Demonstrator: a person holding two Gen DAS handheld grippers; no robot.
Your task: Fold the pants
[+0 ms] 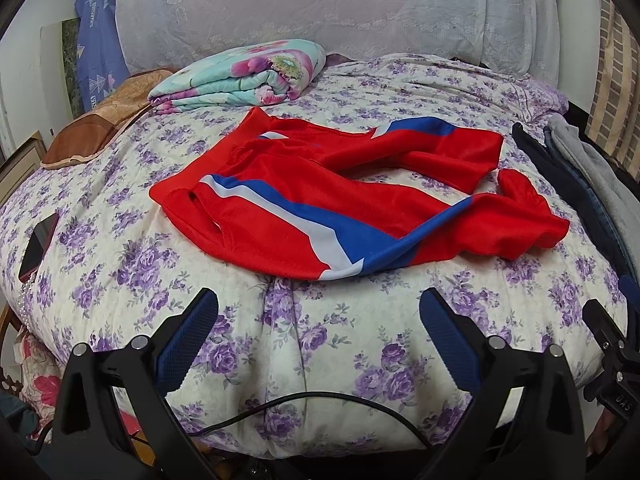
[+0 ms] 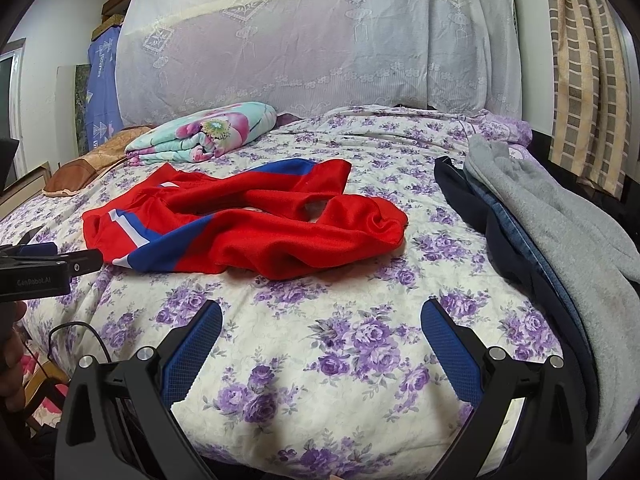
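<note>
Red pants [image 1: 320, 208] with blue and white side stripes lie unfolded and rumpled on the flowered bed cover [image 1: 320, 340], waistband to the left, legs twisted toward the right. My left gripper [image 1: 318, 300] hovers open just in front of the pants' near edge, nothing between its blue pads. In the right wrist view the same pants [image 2: 256, 232] lie ahead and to the left, their bunched leg ends nearest. My right gripper [image 2: 322, 312] is open over bare cover, a short way in front of the pants. The left gripper's body [image 2: 44, 266] shows at that view's left edge.
A folded floral blanket [image 1: 244, 76] lies behind the pants, with a brown pillow [image 1: 96, 120] to the left. A pile of grey, denim and dark clothes [image 2: 552, 232] fills the bed's right side. A phone [image 1: 38, 244] rests at the left edge. A black cable [image 1: 320, 404] crosses the near edge.
</note>
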